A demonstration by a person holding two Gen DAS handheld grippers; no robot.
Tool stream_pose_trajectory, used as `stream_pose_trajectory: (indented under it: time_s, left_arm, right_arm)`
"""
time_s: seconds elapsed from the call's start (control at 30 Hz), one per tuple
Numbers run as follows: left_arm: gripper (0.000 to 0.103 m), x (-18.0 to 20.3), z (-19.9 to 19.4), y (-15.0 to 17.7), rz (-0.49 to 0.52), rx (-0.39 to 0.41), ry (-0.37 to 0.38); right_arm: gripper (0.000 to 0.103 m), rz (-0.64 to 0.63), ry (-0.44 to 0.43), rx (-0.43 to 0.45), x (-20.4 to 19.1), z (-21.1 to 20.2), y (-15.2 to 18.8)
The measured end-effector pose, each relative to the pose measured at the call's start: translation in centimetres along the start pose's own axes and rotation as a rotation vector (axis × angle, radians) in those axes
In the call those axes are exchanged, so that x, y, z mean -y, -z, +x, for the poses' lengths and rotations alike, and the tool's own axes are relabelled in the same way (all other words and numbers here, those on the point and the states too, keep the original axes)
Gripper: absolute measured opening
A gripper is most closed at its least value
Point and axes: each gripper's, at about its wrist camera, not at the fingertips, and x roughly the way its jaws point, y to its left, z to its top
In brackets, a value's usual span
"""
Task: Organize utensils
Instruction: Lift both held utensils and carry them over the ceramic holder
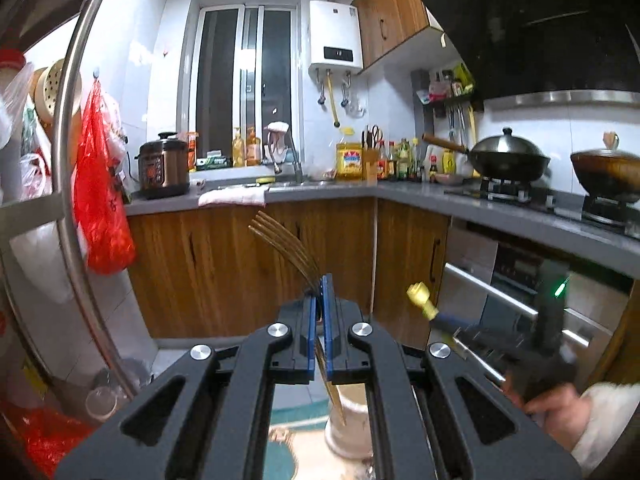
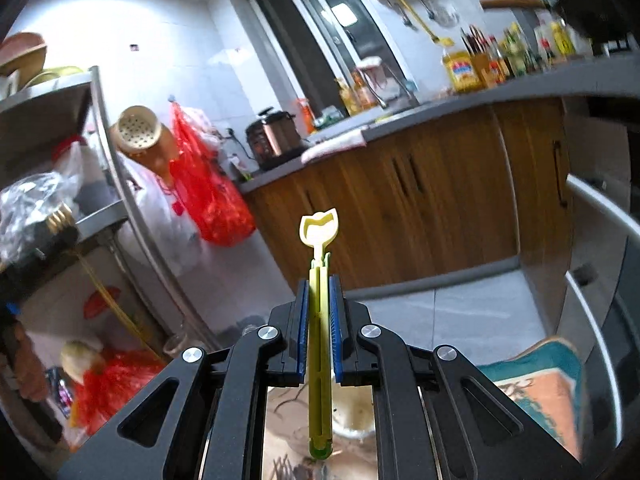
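Observation:
My left gripper (image 1: 319, 286) is shut on a gold fork (image 1: 286, 246); its tines point up and left above the blue pads, and its handle runs down toward a white utensil cup (image 1: 347, 424) below. My right gripper (image 2: 319, 284) is shut on a yellow-green plastic utensil (image 2: 320, 272) with a pale tulip-shaped end sticking up past the pads. The right gripper also shows blurred in the left wrist view (image 1: 472, 328), with the yellow end (image 1: 422, 298) pointing left. The gold fork tines show at the left of the right wrist view (image 2: 60, 216).
A grey counter (image 1: 320, 190) with wooden cabinets runs along the back and right, with a rice cooker (image 1: 163, 170), bottles and two woks (image 1: 508, 156). A steel rack (image 1: 76, 128) with red bags (image 1: 102, 192) stands left. An open steel drawer (image 2: 592, 248) is right.

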Motion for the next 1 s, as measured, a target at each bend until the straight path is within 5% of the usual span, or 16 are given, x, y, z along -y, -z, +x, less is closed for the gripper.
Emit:
stream_pose_trajectory:
  time_s: [0.2,0.47,1.0]
  left_arm:
    - [0.003,1.3,2.3,-1.0,0.0,0.013,0.004]
    - [0.003,2.7,6.6,2.6,0.023,-0.065,-0.006]
    - [0.003,2.0,8.8,7.7,0.014,-0.174,0.028]
  right_arm:
    - [0.011,0.013,0.048,0.022,1.4,2.1,1.1]
    - [0.011,-0.058,0.138,0.034,1.8,4.2,2.8]
    - [0.011,-0.096,0.17,-0.114,0.5,1.6,4.2]
